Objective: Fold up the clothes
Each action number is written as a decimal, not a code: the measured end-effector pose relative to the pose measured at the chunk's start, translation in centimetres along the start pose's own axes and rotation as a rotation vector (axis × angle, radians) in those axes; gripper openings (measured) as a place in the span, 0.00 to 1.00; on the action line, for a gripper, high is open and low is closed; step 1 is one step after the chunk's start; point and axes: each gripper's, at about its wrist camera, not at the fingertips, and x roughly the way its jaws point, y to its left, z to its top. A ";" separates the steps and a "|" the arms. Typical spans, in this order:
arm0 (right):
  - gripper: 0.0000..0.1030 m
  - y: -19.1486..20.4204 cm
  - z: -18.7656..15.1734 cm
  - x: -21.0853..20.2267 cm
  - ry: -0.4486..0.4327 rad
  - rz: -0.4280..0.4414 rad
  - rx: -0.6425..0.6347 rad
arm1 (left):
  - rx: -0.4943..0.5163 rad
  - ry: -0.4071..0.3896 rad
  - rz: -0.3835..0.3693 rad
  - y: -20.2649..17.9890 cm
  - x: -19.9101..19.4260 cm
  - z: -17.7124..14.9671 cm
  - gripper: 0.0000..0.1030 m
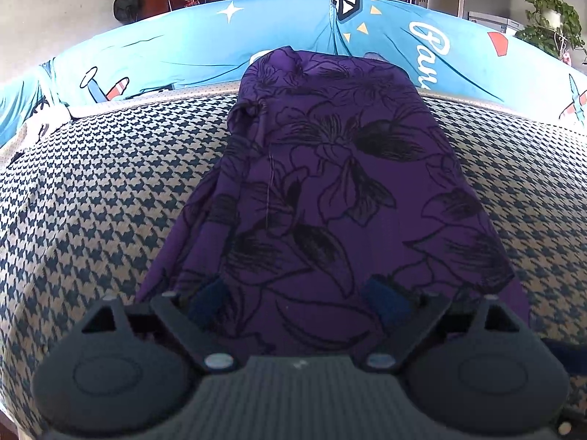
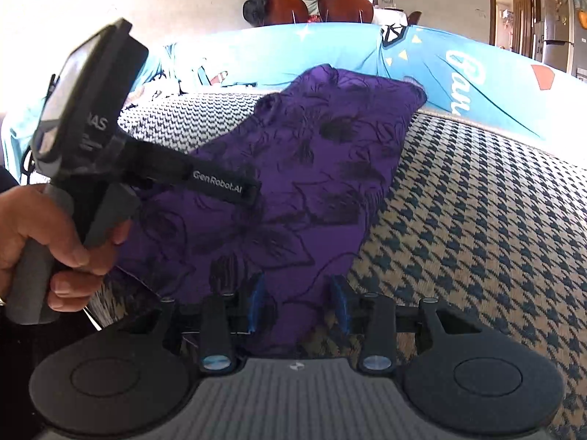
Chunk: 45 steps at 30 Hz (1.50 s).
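Person's hand (image 2: 55, 242): at the far left of the right wrist view, it gripped the handle of the left hand-held gripper.
Left hand-held gripper (image 1: 299, 302): fingers spread wide over the near end of the purple garment, holding nothing.
Purple garment (image 1: 330, 183): lay folded into a long strip on the houndstooth cover (image 1: 91, 201), running away to the blue sheet (image 1: 183, 47).
Right hand-held gripper (image 2: 299, 304): fingers parted at the garment's near right edge, cloth between them unclamped.
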 end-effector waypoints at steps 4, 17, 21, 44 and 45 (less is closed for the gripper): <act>0.40 0.0 -0.2 0.2 0.009 -0.004 -0.008 | -0.001 0.000 0.005 -0.1 -0.1 -0.3 0.90; 0.40 -0.2 -0.3 -0.1 0.031 -0.001 0.021 | -0.004 0.002 0.016 -0.4 -1.0 -1.2 0.94; 0.40 -0.1 -0.4 -0.4 0.039 0.000 0.024 | -0.005 0.003 0.017 -0.4 -1.2 -1.5 0.95; 0.40 -0.2 -0.8 -1.5 0.067 0.005 0.072 | -0.008 0.013 0.019 -0.8 -2.6 -3.2 0.99; 0.40 -0.4 -0.8 -1.6 0.067 0.010 0.083 | -0.011 0.013 0.018 -0.8 -2.7 -3.2 0.99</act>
